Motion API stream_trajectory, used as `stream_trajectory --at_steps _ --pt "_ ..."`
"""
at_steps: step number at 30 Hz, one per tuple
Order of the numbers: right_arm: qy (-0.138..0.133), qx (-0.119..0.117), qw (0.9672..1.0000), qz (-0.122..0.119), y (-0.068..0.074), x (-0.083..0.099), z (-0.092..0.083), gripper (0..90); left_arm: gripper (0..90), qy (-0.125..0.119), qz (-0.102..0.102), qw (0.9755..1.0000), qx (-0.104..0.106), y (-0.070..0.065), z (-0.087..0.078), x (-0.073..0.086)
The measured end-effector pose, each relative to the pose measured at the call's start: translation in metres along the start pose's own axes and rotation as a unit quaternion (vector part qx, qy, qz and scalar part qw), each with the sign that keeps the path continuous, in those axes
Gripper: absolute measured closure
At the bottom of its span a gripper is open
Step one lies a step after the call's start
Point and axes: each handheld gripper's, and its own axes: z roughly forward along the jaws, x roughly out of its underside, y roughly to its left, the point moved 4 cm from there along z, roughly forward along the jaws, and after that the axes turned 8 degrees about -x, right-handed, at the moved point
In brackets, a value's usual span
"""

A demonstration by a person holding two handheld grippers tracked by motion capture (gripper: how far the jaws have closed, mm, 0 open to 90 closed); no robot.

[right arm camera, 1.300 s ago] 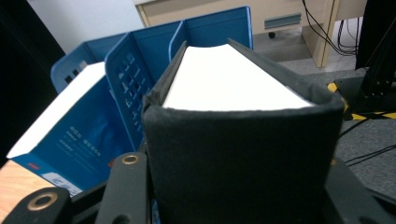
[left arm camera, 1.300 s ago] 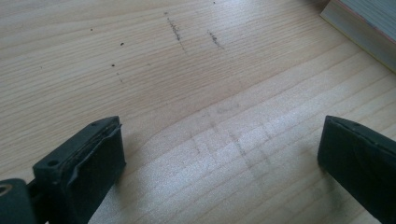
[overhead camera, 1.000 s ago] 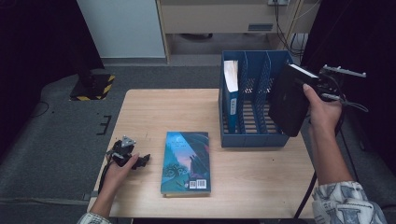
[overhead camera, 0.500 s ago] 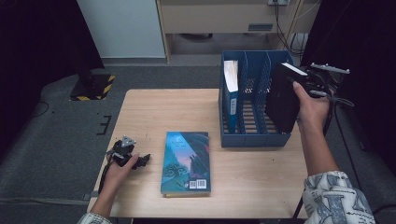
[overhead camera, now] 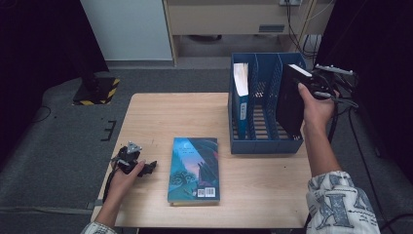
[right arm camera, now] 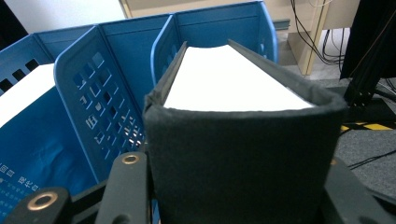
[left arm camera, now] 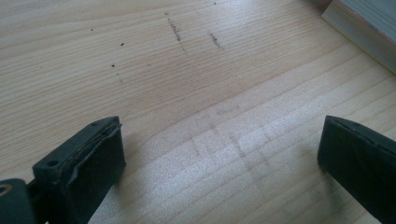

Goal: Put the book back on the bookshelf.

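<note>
The right gripper (overhead camera: pixel 316 87) clamped the thick black book (overhead camera: pixel 290 100) by its spine above the blue rack's (overhead camera: pixel 265 144) rightmost slot; stiff, probably heavy, best gripped there

On my table (overhead camera: pixel 146 117) the flat book (overhead camera: pixel 195 168) lies left of the file rack (overhead camera: pixel 265 144), whose leftmost slot holds an upright book (overhead camera: pixel 241 92), my right claw's book (overhead camera: pixel 290 105) over its rightmost slot.
</note>
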Motion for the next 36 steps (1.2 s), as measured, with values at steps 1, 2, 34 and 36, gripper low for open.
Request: stream_trajectory --at_steps 1,2,34,36 --pt "0.001 0.001 1.0000 -0.002 0.000 0.000 0.001 53.0 0.0 0.000 0.000 1.0000 0.000 0.000 0.000 0.000" --pt "0.001 0.001 1.0000 -0.005 0.000 0.001 0.004 53.0 0.0 0.000 0.000 1.0000 0.000 0.000 0.000 0.000" --pt "0.005 0.023 0.9996 0.017 -0.008 0.023 0.033 52.9 0.0 0.000 0.000 1.0000 0.000 -0.002 0.000 -0.001" --pt "0.007 0.026 0.9995 0.016 -0.008 0.025 0.034 52.9 0.0 0.000 0.000 1.0000 0.000 -0.002 0.000 -0.001"
